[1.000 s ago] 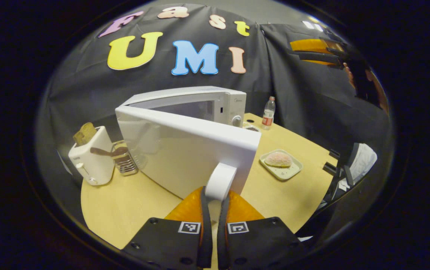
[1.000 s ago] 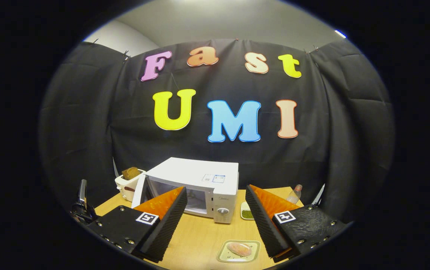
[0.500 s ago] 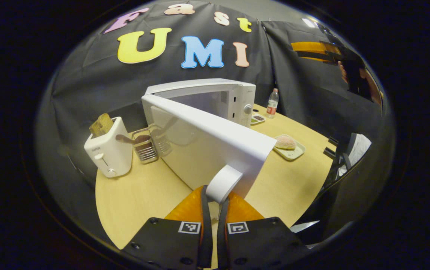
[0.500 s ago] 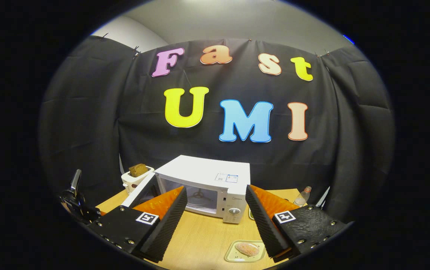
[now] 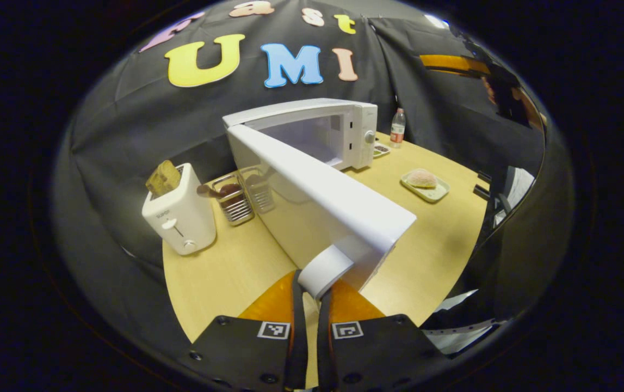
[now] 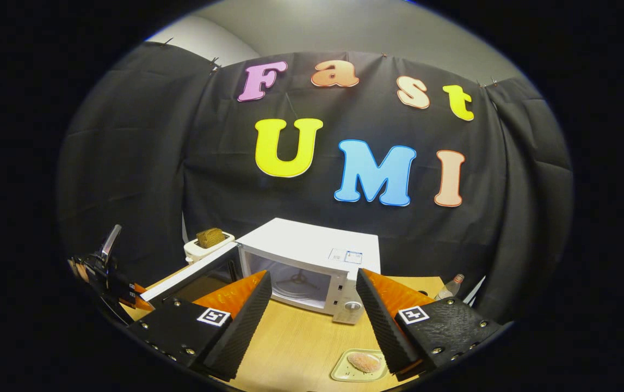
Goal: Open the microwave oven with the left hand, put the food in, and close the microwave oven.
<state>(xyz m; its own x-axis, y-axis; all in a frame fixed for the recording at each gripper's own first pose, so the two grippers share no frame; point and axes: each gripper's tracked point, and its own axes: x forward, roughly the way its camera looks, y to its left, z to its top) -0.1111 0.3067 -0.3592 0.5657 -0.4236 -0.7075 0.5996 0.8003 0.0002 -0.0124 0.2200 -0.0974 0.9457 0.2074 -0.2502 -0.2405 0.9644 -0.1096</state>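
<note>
In the left gripper view, the left hand-held gripper (image 5: 312, 291) is clamped on the handle (image 5: 325, 269), a smooth white curved bar at the free edge of the door (image 5: 312, 201). The door is a flat glossy white slab, swung wide open, its long top edge running away from the camera to the hinge on the microwave (image 5: 339, 128). The microwave is a white boxy shell with its open cavity facing right across the pale wood tabletop (image 5: 224, 272). Left of the door stand a white toaster (image 5: 180, 209) with a slice of bread in it and a wire rack (image 5: 234, 198). The food (image 5: 422, 178), a rounded pinkish lump, lies on a pale square plate (image 5: 436, 193) right of the microwave; a clear bottle (image 5: 397, 128) stands behind.

In the right gripper view, the right hand-held gripper (image 6: 314, 305) hangs wide open above the tabletop (image 6: 295, 348), its ribbed wedge fingers apart and holding nothing. Between them sits the microwave (image 6: 312, 261), cavity facing the camera, door (image 6: 189, 275) swung out to the left. The food (image 6: 363, 361) on its plate (image 6: 343, 373) lies near the bottom edge.
</note>
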